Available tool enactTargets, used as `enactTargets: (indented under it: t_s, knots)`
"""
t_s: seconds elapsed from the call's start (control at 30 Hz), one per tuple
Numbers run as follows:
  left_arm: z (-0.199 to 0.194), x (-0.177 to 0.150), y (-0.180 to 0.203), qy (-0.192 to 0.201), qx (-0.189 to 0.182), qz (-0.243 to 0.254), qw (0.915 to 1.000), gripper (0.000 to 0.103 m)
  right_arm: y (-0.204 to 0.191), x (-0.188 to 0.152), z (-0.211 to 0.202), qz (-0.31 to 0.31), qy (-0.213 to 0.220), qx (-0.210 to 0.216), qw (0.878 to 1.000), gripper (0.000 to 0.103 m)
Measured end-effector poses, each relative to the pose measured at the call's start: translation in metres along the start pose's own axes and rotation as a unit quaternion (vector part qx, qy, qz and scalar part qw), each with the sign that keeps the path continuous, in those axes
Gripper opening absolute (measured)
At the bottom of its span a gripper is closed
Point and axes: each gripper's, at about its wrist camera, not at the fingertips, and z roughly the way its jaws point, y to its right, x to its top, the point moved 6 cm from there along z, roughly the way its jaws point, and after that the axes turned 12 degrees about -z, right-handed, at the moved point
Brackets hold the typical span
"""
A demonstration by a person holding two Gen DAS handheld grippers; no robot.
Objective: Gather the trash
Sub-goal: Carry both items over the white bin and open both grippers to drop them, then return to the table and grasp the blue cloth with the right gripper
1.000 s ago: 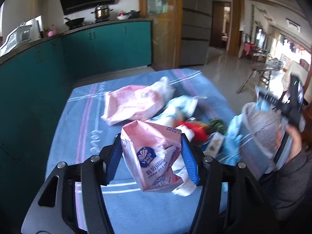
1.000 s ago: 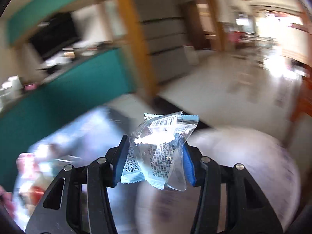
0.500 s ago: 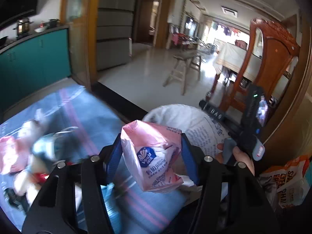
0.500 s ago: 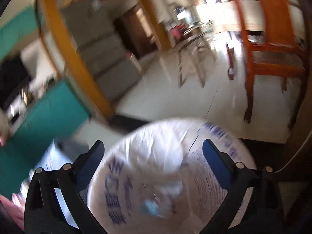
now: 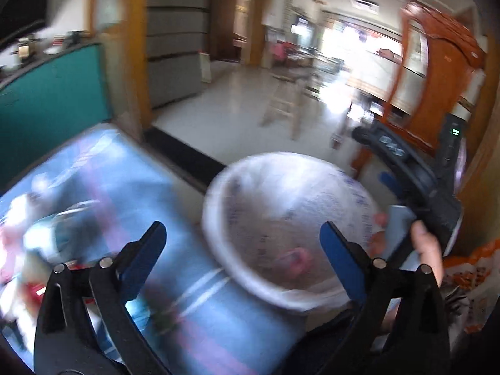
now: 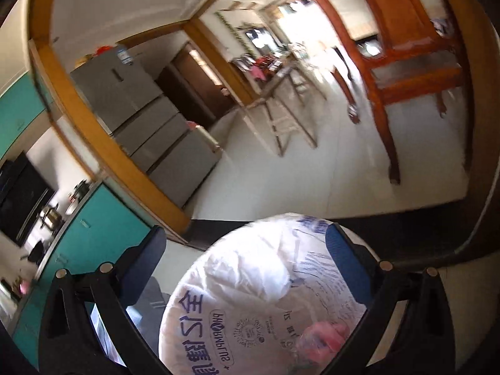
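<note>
A round bin lined with a white printed bag (image 5: 293, 228) stands beside the table's right edge; it also shows in the right wrist view (image 6: 268, 306). The pink tissue packet (image 5: 293, 259) lies inside it, also in the right wrist view (image 6: 322, 337). My left gripper (image 5: 243, 250) is open and empty over the bin's near rim. My right gripper (image 6: 247, 259) is open and empty above the bin; it shows in the left wrist view (image 5: 406, 172), held by a hand. Blurred trash (image 5: 40, 228) lies on the blue tablecloth (image 5: 125, 187).
A wooden chair (image 6: 406, 72) and a stool (image 6: 287, 118) stand on the tiled floor beyond the bin. Teal cabinets (image 6: 87, 234) and a grey fridge (image 6: 150, 118) line the left. An orange-printed bag (image 5: 468, 275) sits at the far right.
My left gripper opened and the pink packet dropped into the bin. My right gripper, which let go of its clear wrapper earlier, stays open and has tilted above the bin.
</note>
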Motion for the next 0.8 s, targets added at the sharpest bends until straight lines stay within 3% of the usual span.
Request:
enactTargets:
  t_s: [0.17, 0.27, 0.33, 0.47, 0.5, 0.6, 0.7, 0.8]
  knots:
    - [-0.053, -0.007, -0.068, 0.051, 0.097, -0.038, 0.9932, 0.099, -0.064, 0.004, -0.018, -0.119, 0.039, 0.048, 0.991, 0.1]
    - [-0.085, -0.019, -0.116, 0.059, 0.16, -0.063, 0.9833, 0.099, -0.128, -0.015, -0.018, -0.222, 0.032, 0.102, 0.969, 0.1]
    - [-0.105, -0.027, -0.144, 0.057, 0.181, -0.088, 0.9779, 0.099, -0.163, -0.025, -0.017, -0.261, 0.029, 0.112, 0.959, 0.1]
    - [-0.138, -0.042, -0.191, 0.058, 0.219, -0.139, 0.964, 0.099, -0.233, -0.013, -0.045, -0.252, 0.068, 0.205, 0.943, 0.1]
    - [-0.144, -0.046, -0.2, 0.057, 0.226, -0.148, 0.9611, 0.099, -0.249, -0.01, -0.048, -0.256, 0.06, 0.227, 0.938, 0.1]
    - [-0.164, -0.057, -0.225, 0.058, 0.246, -0.175, 0.9516, 0.099, -0.315, -0.02, -0.051, -0.357, -0.021, 0.317, 0.879, 0.1]
    - [-0.175, -0.062, -0.236, 0.065, 0.258, -0.189, 0.9453, 0.099, -0.319, -0.044, -0.059, -0.372, -0.021, 0.347, 0.861, 0.1]
    - [-0.176, -0.062, -0.242, 0.072, 0.265, -0.195, 0.9415, 0.099, -0.308, -0.086, -0.046, -0.395, -0.101, 0.387, 0.827, 0.1]
